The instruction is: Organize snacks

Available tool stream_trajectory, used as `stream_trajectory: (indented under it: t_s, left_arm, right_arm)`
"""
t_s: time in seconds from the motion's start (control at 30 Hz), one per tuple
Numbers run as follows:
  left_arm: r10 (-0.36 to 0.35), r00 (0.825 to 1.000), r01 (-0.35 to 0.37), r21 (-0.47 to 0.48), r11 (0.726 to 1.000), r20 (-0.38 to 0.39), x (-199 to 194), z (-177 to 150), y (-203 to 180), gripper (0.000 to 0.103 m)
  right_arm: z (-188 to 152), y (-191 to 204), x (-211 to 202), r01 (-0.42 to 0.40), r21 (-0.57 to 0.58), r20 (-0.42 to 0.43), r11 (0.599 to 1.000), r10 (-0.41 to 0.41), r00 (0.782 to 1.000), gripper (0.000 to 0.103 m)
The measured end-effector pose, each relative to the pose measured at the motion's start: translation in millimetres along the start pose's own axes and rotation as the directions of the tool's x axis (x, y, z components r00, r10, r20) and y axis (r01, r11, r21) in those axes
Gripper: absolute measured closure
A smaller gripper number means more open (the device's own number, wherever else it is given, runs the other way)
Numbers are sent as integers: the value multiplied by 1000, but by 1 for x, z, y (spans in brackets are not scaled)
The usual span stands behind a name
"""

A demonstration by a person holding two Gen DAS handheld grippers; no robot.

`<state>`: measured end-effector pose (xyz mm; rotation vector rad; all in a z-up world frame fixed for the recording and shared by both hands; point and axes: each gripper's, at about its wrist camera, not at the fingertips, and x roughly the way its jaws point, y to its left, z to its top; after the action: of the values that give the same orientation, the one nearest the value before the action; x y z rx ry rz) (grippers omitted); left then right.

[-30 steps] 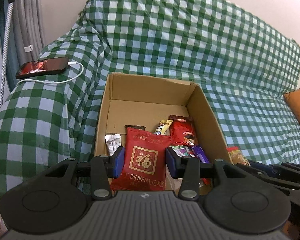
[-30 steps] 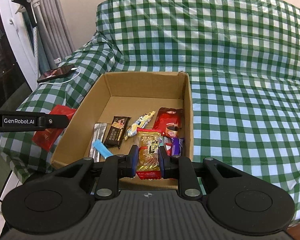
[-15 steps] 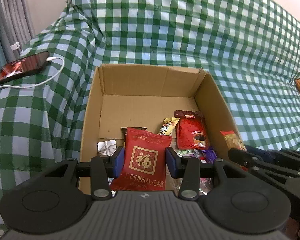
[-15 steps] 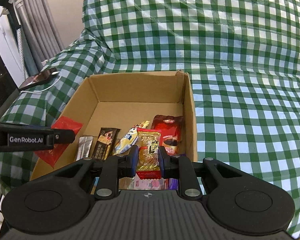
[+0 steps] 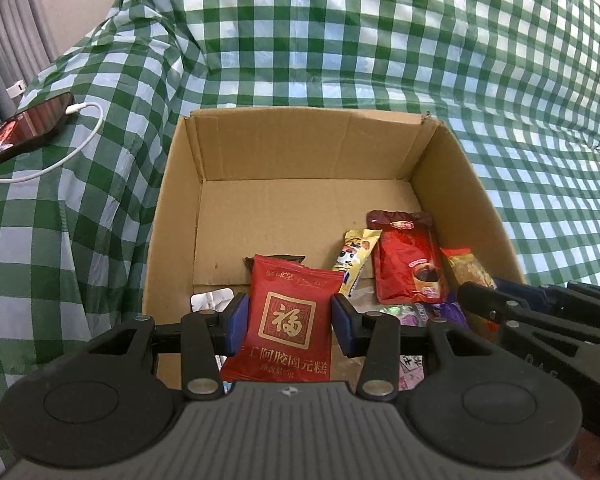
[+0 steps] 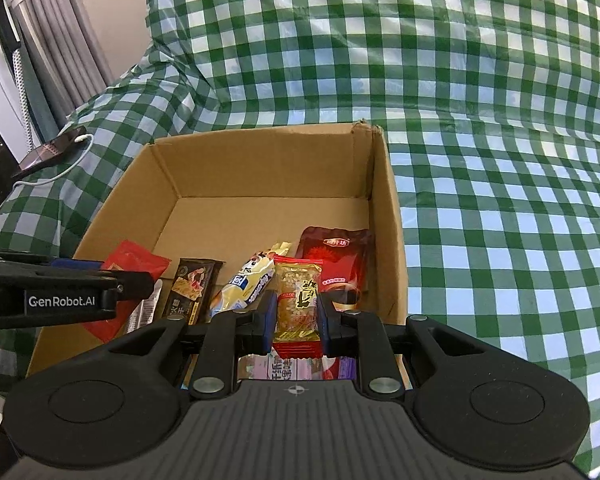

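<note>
Main risk: letting go of the red packet (image 5: 288, 280) too high above the box (image 5: 300, 148), with a landing on edge on the snacks below or a slide over the near wall. Clamped by its two side edges in the left gripper (image 5: 288, 320), jaws about half apart on it, hanging over the near left part of the box. Same danger for the yellow cake (image 6: 298, 280): pinched in the right gripper (image 6: 296, 316), jaws nearly together on it, over the near right part. Smooth film on both, probably slippery, so easy to lose either one by a small tilt. Also possible to knock the two grippers together, working just beside each other over one box. Possible too to push a cardboard wall and shift the box on the soft checked cover (image 5: 340, 40).

Already inside, at the near end: dark red pouch (image 5: 408, 256), yellow stick (image 5: 354, 260), brown bar (image 6: 194, 284), silver sachet (image 5: 212, 298), some purple wrappers under the grippers. Far half of the floor bare, so better to place there than on the pile. Outside, on the cover to the left: phone (image 5: 24, 124) with white cable (image 5: 80, 136), well apart from the box, not in the way.
</note>
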<state>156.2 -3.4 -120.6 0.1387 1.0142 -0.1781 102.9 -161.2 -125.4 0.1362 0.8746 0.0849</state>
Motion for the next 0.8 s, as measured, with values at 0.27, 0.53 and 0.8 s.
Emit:
stream_trajectory:
  t_s: [0.27, 0.53, 0.8]
  left_arm:
    - [108, 991, -107, -11, 994, 77, -11, 6, 7, 0]
    - [126, 992, -126, 6, 992, 18, -41, -30, 17, 0]
    - [83, 996, -84, -58, 995, -16, -80, -80, 19, 0]
  right_arm:
    - [15, -3, -3, 3, 47, 82, 999, -6, 997, 30]
    - [-7, 7, -45, 18, -8, 118, 1000, -17, 993, 2]
    - [-52, 29, -89, 26, -38, 85, 999, -22, 996, 0]
